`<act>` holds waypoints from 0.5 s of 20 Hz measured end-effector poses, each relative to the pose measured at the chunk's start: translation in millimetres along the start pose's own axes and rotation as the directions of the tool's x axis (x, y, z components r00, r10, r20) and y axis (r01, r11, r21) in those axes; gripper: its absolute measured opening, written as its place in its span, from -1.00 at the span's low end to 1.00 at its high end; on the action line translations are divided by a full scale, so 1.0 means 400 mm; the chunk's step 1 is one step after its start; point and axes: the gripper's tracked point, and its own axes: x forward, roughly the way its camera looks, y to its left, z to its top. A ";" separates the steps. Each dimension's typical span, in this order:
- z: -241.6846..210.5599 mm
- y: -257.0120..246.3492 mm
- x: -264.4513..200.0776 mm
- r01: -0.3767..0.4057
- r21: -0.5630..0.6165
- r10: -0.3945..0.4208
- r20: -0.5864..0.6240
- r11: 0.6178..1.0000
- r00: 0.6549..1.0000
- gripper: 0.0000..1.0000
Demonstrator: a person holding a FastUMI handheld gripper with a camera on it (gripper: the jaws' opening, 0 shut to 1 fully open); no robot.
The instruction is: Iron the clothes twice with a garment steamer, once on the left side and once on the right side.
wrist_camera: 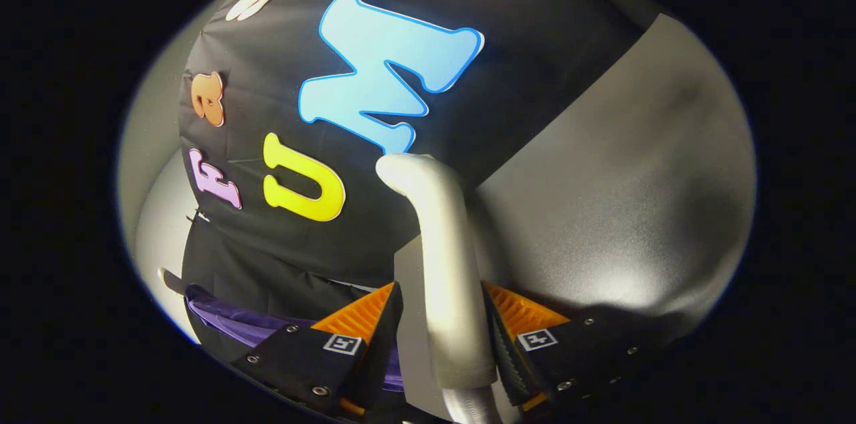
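Standing upright between the fingers of the gripper [441, 337], the smooth white plastic handle of the garment steamer [445, 257] rises from a ribbed hose end at the fingers' base and curves over at its top toward ten o'clock. The handle looks glossy and tubular, thicker low down, narrowing to a rounded bent tip. The right finger lies against the handle's side; a slim gap seems to separate the left finger from it, so whether both press on it cannot be told. The fingers are parted only about as wide as the handle.

Just beyond the left finger, toward eight o'clock, a fold of purple fabric garment [234, 320] shows with a zip line along it; its full shape is hidden by the finger. A thin dark strap or rod end [170, 280] pokes out beside it.

Farther off, the black cloth booth wall [281, 263] fills the ground behind the handle from nine to twelve o'clock, and a plain grey panel [622, 210] spreads from two to four o'clock.
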 end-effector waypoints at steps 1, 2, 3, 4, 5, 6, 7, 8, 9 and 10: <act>0.000 -0.013 0.000 0.001 0.017 -0.001 -0.001 1.000 1.000 0.16; -0.008 -0.012 0.004 -0.010 0.033 0.011 -0.017 0.999 1.000 0.01; -0.008 -0.014 -0.008 -0.015 0.040 0.016 -0.017 0.999 1.000 -0.15; -0.008 -0.013 -0.013 -0.014 0.044 0.015 -0.016 0.999 1.000 -0.18; -0.009 -0.009 -0.008 -0.014 0.046 0.015 -0.013 0.999 1.000 -0.23; -0.009 -0.003 -0.006 -0.015 0.041 0.016 -0.008 0.999 1.000 -0.27; -0.009 -0.004 -0.004 -0.016 0.035 0.016 -0.003 0.999 1.000 -0.32; -0.009 0.001 -0.011 -0.018 0.033 0.018 0.001 0.999 1.000 -0.33; -0.010 0.006 -0.020 -0.021 0.026 0.020 0.005 0.999 1.000 -0.34; -0.011 0.017 -0.032 -0.027 0.017 0.026 0.016 0.999 1.000 -0.35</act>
